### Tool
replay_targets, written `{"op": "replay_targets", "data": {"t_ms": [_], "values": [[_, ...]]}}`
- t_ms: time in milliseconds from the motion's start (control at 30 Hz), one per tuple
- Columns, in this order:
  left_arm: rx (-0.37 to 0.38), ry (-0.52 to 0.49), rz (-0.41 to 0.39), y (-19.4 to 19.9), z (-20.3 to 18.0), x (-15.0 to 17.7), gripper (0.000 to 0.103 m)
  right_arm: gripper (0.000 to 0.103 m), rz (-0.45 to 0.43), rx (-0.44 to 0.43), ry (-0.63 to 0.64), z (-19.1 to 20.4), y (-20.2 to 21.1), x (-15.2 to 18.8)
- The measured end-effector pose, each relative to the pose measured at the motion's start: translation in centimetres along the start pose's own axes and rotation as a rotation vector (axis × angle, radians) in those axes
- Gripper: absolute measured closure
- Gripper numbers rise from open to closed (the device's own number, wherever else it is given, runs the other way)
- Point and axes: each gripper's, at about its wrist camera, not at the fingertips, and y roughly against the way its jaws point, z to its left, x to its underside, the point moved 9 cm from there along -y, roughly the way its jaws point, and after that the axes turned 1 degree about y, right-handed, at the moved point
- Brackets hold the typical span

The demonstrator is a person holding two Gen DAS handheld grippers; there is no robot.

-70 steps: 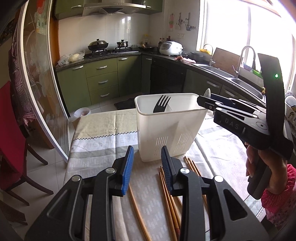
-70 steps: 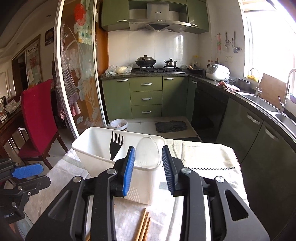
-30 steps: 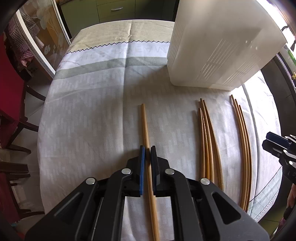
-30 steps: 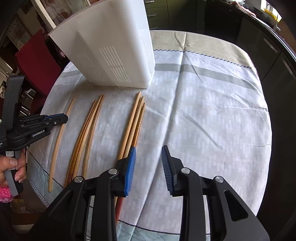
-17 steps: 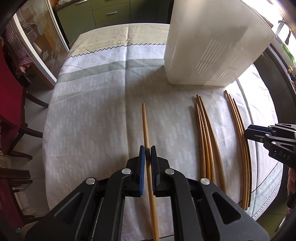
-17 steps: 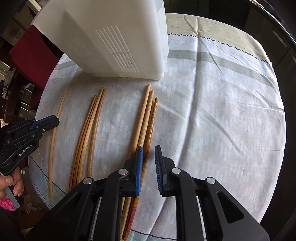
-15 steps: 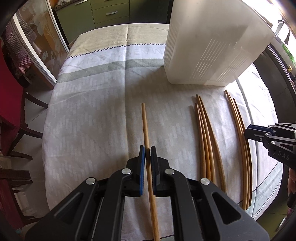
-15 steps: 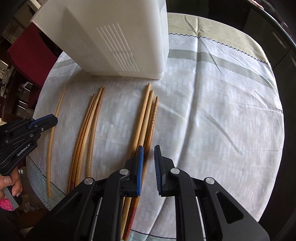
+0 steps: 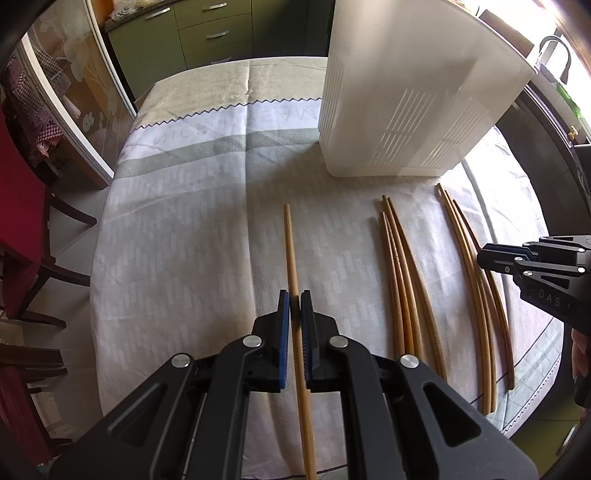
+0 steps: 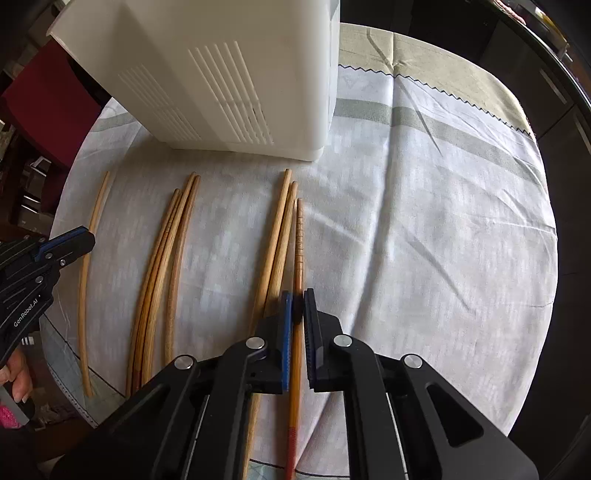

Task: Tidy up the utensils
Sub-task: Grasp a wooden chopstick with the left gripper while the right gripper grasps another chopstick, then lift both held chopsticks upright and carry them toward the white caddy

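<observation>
Several wooden chopsticks lie on the tablecloth in front of a white utensil holder (image 9: 413,107), which also shows in the right wrist view (image 10: 229,70). My left gripper (image 9: 294,301) is shut on a single light chopstick (image 9: 290,240) lying apart at the left. My right gripper (image 10: 297,301) is shut on a darker ridged chopstick (image 10: 298,236), the rightmost of a group of three. A middle bundle (image 9: 400,266) lies between them and also shows in the right wrist view (image 10: 166,258). Each gripper shows in the other's view: the right (image 9: 487,256), the left (image 10: 83,240).
The round table (image 9: 177,229) is covered by a white and grey cloth. A red chair (image 9: 14,221) stands at its left. Green kitchen cabinets (image 9: 207,33) are beyond the table. The table edge is close behind both grippers.
My right gripper has closed on the ridged chopstick. My left gripper stays shut on the single chopstick, and both have risen slightly.
</observation>
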Motion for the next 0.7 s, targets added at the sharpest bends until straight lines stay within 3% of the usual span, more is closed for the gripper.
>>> {"op": "replay_targets", "data": {"t_ms": [167,400,700], "values": [[0.014,-0.007,-0.060,2.7,-0.2,-1.0,0.097,0.096,-0.109,-0.055,-0.006,0.2,4.2,-0.4],[0.021,-0.024,-0.188,7.8,-0.6,-2.0,0.097,0.096,-0.286,-0.051,0.024,0.3,11.4,-0.2],[0.026,-0.040,-0.308,13.0,-0.9,-2.6,0.097,0.096,-0.399,-0.015,0.041,-0.7,16.0,1.8]]}}
